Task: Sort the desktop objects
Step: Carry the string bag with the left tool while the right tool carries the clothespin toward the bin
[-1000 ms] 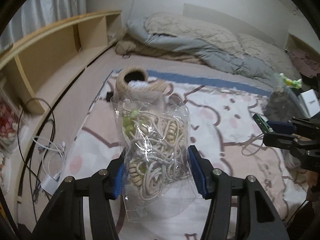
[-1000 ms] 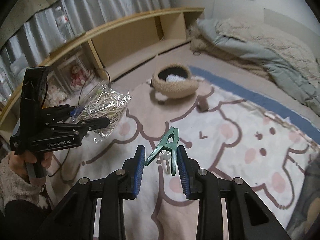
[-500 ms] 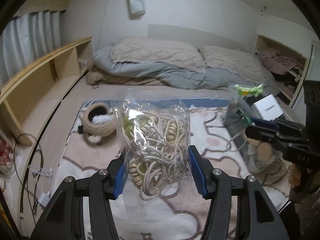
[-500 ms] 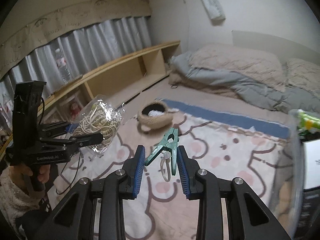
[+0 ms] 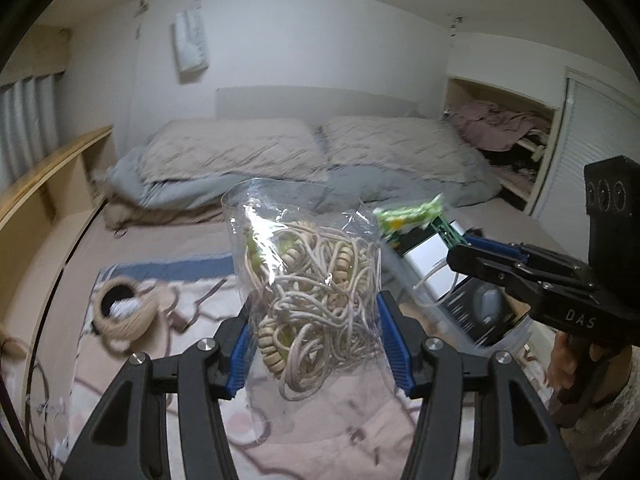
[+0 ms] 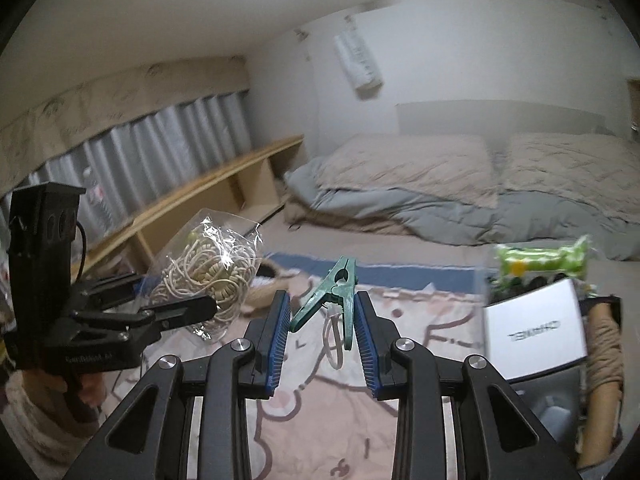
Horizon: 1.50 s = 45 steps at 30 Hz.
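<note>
My left gripper (image 5: 318, 340) is shut on a clear plastic bag of cream cords (image 5: 312, 296) and holds it upright in the air above the patterned blanket. The bag (image 6: 208, 268) and left gripper (image 6: 176, 312) also show in the right wrist view at the left. My right gripper (image 6: 322, 340) is shut on a green clothespin (image 6: 336, 296) with a white loop hanging from it. The right gripper (image 5: 468, 250) shows at the right of the left wrist view, over a clear storage box (image 5: 480, 312).
A woven basket (image 5: 124, 312) lies on the pink patterned blanket (image 6: 312, 412) at the left. The clear box at the right holds a white carton (image 6: 536, 332), a green packet (image 6: 540, 260) and a twine roll (image 6: 604, 344). Bedding lies behind, a wooden shelf along the left.
Both grippers have risen and swung right with their loads. The basket has slid to the lower left of the views and the storage box has come into view at the right.
</note>
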{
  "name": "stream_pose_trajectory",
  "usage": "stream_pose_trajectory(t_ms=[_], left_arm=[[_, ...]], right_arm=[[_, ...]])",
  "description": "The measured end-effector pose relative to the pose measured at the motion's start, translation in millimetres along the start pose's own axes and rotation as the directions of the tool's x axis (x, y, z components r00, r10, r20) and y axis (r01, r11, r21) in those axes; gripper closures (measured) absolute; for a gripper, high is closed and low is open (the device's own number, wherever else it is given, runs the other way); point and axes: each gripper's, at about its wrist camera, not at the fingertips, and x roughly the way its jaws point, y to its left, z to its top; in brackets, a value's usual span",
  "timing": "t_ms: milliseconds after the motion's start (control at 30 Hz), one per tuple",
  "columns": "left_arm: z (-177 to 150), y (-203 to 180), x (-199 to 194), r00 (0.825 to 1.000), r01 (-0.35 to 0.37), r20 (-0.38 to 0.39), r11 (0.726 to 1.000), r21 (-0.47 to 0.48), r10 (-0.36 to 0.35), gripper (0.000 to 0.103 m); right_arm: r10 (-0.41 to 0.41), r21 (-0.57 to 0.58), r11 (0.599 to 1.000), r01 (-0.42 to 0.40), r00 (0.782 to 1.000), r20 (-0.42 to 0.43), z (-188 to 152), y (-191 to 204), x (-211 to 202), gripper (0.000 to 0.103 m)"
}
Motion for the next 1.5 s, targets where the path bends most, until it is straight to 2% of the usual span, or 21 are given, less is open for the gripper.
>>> stream_pose_trajectory(t_ms=[133,333,500,633,833,1067,1200,1300,1433,1500], left_arm=[[22,-22,8,0.999,0.037,0.02,0.999,0.019,-0.037,0.047],[52,-56,28,0.995,0.096,0.037,0.995,0.033,-0.097,0.047],[68,-78,50,0.99,0.137,0.042,0.99,0.021,-0.138,0.047],[74,-89,71,0.987,0.154,0.038,0.988,0.021,-0.154,0.047],[79,-100,99,0.984,0.175,0.028,0.984,0.026,-0.175,0.047],[78,-99,134,0.979,0.203,0.003,0.979,0.028,-0.203,0.047],[77,-96,155,0.972,0.236,-0.021,0.972,0.006,-0.236,0.047],[76,-92,169,0.962,0.268,-0.043,0.963,-0.017,-0.268,0.047],[73,-86,180,0.966,0.253,-0.055,0.967,-0.015,-0.253,0.047],[71,-81,186,0.966,0.248,-0.067,0.968,-0.025,-0.249,0.047]], right_arm=[[-0.013,0.083,0.997,0.008,0.998,0.058,11,-27,-24,0.07],[-0.084,0.162,0.985,0.063,0.989,0.124,21,-76,-55,0.07],[-0.162,0.224,0.967,0.125,0.975,0.153,25,-114,-66,0.07],[-0.193,0.264,0.953,0.147,0.968,0.158,32,-138,-62,0.07],[-0.263,0.29,0.932,0.218,0.957,0.125,36,-173,-46,0.07],[-0.334,0.343,0.888,0.307,0.942,0.023,29,-216,-10,0.07],[-0.386,0.368,0.855,0.366,0.922,-0.02,26,-235,2,0.07],[-0.4,0.386,0.84,0.383,0.916,-0.036,29,-248,8,0.07],[-0.429,0.376,0.825,0.422,0.901,-0.068,35,-264,22,0.07],[-0.451,0.385,0.805,0.451,0.887,-0.097,35,-273,28,0.07]])
